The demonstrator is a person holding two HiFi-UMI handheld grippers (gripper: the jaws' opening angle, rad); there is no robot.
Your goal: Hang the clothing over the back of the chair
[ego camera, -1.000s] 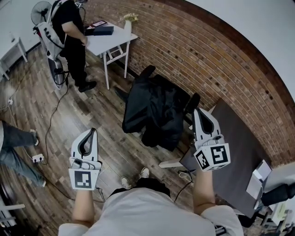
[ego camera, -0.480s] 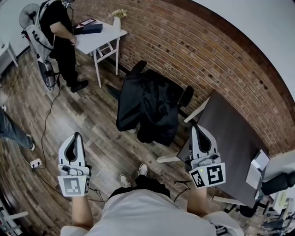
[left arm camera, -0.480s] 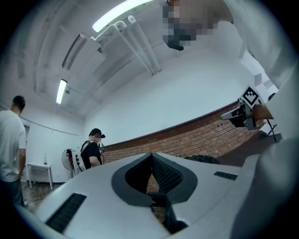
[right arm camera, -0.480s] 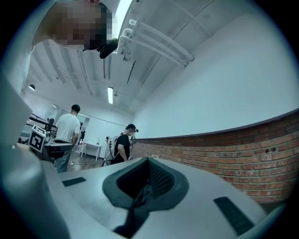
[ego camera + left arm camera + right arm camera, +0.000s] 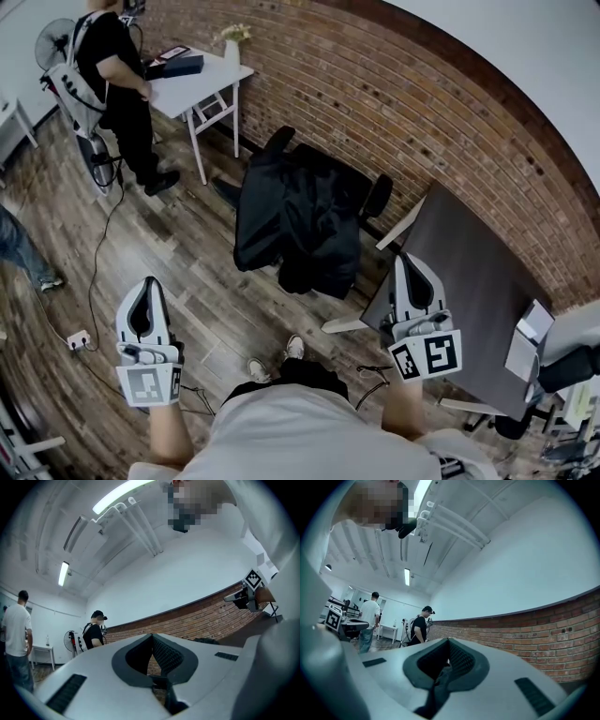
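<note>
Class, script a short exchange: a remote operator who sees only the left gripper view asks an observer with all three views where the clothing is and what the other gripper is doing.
Operator: My left gripper is shut on nothing. Where is the clothing?
Observer: The head view shows the black clothing draped over the chair by the brick wall, touched by no gripper.
Operator: And the other one?
Observer: The right gripper view shows the right gripper shut, with nothing between its jaws.
</note>
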